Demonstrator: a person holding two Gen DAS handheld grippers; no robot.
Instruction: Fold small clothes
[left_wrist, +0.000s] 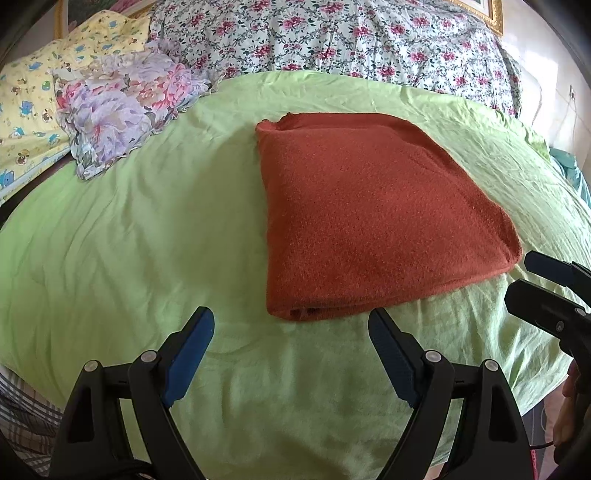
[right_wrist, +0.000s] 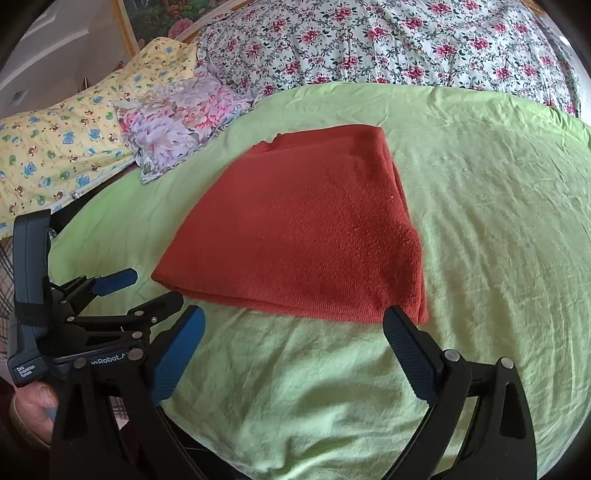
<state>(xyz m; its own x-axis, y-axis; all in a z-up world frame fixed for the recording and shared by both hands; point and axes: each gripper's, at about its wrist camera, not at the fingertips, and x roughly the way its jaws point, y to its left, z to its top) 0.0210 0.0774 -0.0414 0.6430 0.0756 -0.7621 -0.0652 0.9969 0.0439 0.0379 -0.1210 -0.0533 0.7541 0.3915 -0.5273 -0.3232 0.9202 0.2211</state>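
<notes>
A rust-red knit garment (left_wrist: 369, 214) lies folded into a flat rectangle on the green bedsheet (left_wrist: 147, 240); it also shows in the right wrist view (right_wrist: 303, 229). My left gripper (left_wrist: 291, 325) is open and empty, just short of the garment's near edge. My right gripper (right_wrist: 295, 325) is open and empty, its right fingertip close to the garment's near right corner. The right gripper shows at the right edge of the left wrist view (left_wrist: 535, 280), and the left gripper shows at the left of the right wrist view (right_wrist: 144, 291).
A crumpled floral cloth (left_wrist: 122, 107) lies at the back left of the green sheet (right_wrist: 480, 221). A yellow cartoon-print pillow (left_wrist: 33, 110) lies left of it. A white quilt with pink flowers (left_wrist: 332, 40) covers the back of the bed.
</notes>
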